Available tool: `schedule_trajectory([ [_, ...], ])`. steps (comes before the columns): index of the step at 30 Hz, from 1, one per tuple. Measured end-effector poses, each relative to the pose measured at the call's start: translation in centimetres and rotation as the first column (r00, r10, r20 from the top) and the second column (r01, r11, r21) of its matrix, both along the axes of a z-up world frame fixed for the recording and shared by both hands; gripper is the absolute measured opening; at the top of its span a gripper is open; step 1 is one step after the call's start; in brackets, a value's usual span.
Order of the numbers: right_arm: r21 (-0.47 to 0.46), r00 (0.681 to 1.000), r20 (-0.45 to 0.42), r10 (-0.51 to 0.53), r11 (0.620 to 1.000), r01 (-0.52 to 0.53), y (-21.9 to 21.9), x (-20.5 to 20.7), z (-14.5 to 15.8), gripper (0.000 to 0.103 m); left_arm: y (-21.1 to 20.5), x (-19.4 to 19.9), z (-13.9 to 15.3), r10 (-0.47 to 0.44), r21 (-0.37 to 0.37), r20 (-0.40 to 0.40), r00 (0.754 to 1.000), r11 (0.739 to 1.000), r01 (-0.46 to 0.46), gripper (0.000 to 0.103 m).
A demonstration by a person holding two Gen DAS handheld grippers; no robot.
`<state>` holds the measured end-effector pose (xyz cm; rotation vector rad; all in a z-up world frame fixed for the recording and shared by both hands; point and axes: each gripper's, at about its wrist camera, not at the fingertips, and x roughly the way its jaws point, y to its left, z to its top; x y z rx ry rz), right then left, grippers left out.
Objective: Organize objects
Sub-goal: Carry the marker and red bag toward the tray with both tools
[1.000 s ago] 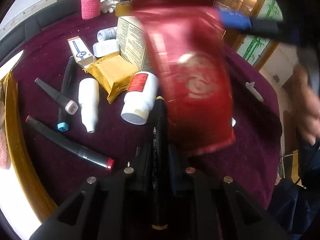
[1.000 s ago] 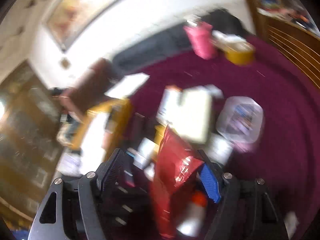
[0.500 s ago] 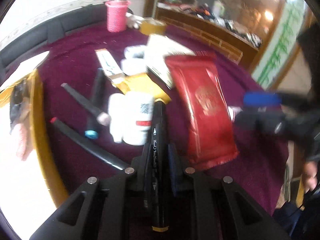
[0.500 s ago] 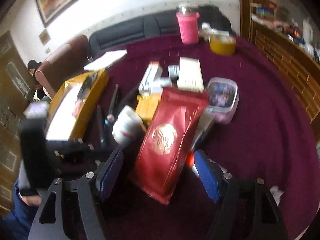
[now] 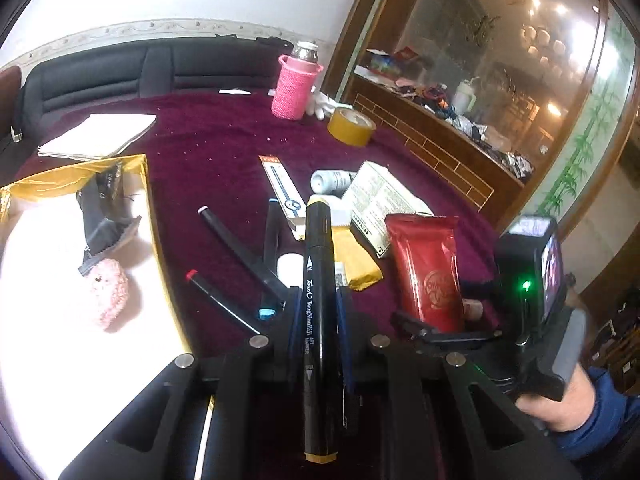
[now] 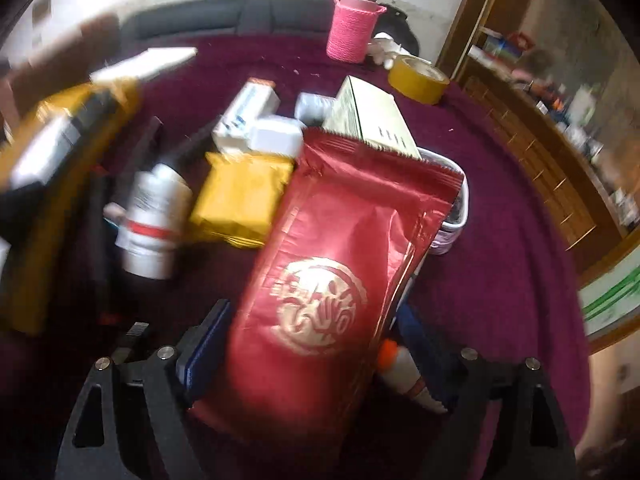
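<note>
The left gripper [image 5: 318, 312] is clenched on a black marker [image 5: 318, 320], which runs lengthwise between the pads and sticks out ahead of them; stiff, light and smooth, it is best held mid-barrel as now. Ahead and to its left lies the gold box [image 5: 148, 200]. The right gripper [image 6: 316, 356] is closing its jaws around the red foil pouch [image 6: 332, 280], which lies between the blue pads. Blur hides contact, so it may not be gripped yet. The pouch looks soft, crinkly and slippery; its lower body suits.
</note>
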<state>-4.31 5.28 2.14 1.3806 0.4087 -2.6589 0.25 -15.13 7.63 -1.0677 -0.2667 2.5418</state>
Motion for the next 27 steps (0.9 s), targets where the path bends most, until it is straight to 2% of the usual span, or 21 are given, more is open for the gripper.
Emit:
schedule_trajectory([
  [2, -0.067, 1.000, 0.004, 0.000, 0.998, 0.000, 1.4, 0.1, 0.3, 0.056, -0.2, 0.1, 0.1, 0.007, 0.005, -0.003, 1.000, 1.000, -0.007, 0.016],
  [3, -0.105, 1.000, 0.013, -0.005, 0.994, 0.007, 2.4, 0.1, 0.5, 0.054, -0.4, 0.2, 0.1, 0.012, 0.010, -0.003, 1.000, 1.000, -0.012, 0.016],
  [8, -0.211, 0.999, 0.034, 0.008, 0.977, 0.000, 5.2, 1.3, 1.3, 0.053, -0.2, 0.7, 0.5, 0.032, -0.017, -0.033, 0.999, 0.999, -0.032, 0.016],
  [9, -0.256, 0.999, 0.033, 0.024, 0.967, -0.015, 5.7, 1.7, 1.6, 0.054, -0.1, 0.7, 0.5, 0.039, -0.026, -0.043, 0.998, 0.999, -0.040, 0.016],
  [12, -0.311, 0.999, -0.003, 0.051, 0.949, -0.049, 6.3, 2.5, 2.7, 0.054, 0.0, 1.0, 0.7, 0.078, -0.071, -0.080, 0.994, 0.994, -0.084, 0.016],
  [18, -0.352, 0.990, -0.071, 0.125, 0.925, -0.142, 4.1, 3.4, 5.0, 0.054, -0.5, 1.3, 1.2, 0.151, -0.135, -0.141, 0.978, 0.976, -0.171, 0.016],
  [20, -0.364, 0.986, -0.067, 0.152, 0.916, -0.166, 3.3, 3.3, 5.6, 0.054, -0.8, 1.5, 1.6, 0.190, -0.156, -0.168, 0.967, 0.964, -0.217, 0.016],
  [27, -0.417, 0.963, -0.030, 0.267, 0.873, -0.255, -1.0, 2.4, 7.4, 0.054, -3.3, 2.9, 3.0, 0.329, -0.240, -0.256, 0.909, 0.889, -0.390, 0.016],
])
